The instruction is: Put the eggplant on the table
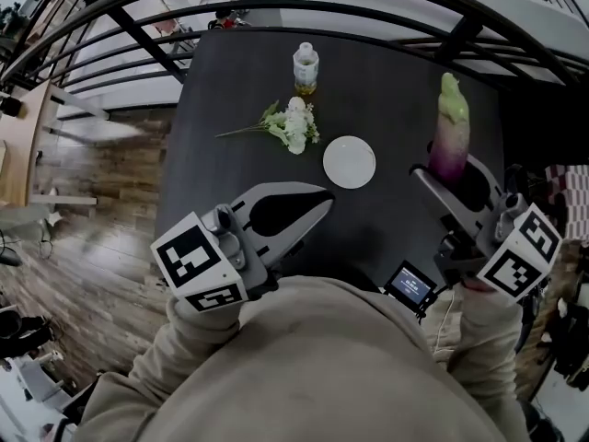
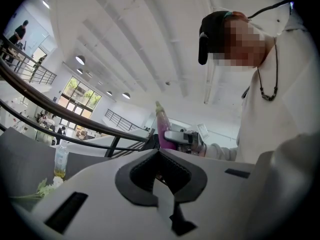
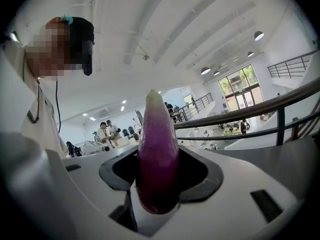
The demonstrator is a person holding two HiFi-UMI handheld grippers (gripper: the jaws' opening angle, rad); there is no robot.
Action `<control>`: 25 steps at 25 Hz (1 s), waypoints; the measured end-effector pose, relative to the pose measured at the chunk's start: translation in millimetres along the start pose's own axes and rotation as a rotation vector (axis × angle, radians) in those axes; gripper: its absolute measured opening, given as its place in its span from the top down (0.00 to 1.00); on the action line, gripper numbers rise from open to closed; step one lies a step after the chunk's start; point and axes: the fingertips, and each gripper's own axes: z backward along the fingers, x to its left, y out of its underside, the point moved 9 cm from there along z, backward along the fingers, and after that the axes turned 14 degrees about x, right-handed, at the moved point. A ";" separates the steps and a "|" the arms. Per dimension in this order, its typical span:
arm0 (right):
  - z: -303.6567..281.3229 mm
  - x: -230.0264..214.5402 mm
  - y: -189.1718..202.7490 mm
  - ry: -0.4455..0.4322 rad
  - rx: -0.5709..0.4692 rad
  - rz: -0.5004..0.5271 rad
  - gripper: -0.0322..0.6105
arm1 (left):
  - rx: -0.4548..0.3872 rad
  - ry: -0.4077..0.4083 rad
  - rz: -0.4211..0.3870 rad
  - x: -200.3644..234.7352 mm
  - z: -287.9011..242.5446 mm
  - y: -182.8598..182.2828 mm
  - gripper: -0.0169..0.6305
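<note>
Matte black tabletop [image 1: 239,90] fills the middle of the head view. It is bordered at the top by a curved black metal railing [image 1: 138,28], and brown wood-plank floor [image 1: 83,238] shows at the left edge.

On the surface:
- small clear bottle of yellowish liquid [image 1: 306,68], upper centre
- white artificial flower sprig [image 1: 291,123], below the bottle
- white round plate [image 1: 349,161], just right of the sprig

Right gripper [image 1: 453,175], right side of the frame, pinches the purple eggplant with a pale green tip [image 1: 450,127] low on its body. It is held upright, tip up (whether its base touches the tabletop cannot be told).

Left gripper [image 1: 320,203], lower centre: jaws pressed together, nothing between them.

Room, from the gripper views: white beamed ceiling [image 3: 165,19], round lamps [image 3: 258,35], tall windows [image 3: 241,86].
</note>
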 end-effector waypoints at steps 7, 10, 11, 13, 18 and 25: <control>-10.3 -11.6 -0.6 -0.020 0.034 -0.002 0.59 | -0.003 -0.031 0.026 -3.4 1.2 6.1 0.97; -16.6 -19.6 -0.9 -0.042 0.033 -0.022 0.59 | -0.003 -0.047 0.040 -3.6 1.1 9.9 0.97; -18.5 -21.4 -0.1 -0.045 0.035 -0.022 0.59 | -0.004 -0.053 0.044 -4.9 1.4 11.4 0.97; -22.0 -24.4 1.8 -0.051 0.044 -0.020 0.59 | -0.005 -0.067 0.051 -7.1 2.3 13.7 0.97; -37.7 -41.4 8.3 -0.060 0.079 -0.031 0.59 | -0.003 -0.104 0.079 -4.5 4.4 20.0 0.97; -57.3 -58.9 16.2 -0.081 0.129 -0.049 0.59 | 0.000 -0.153 0.121 -6.7 11.2 30.4 0.97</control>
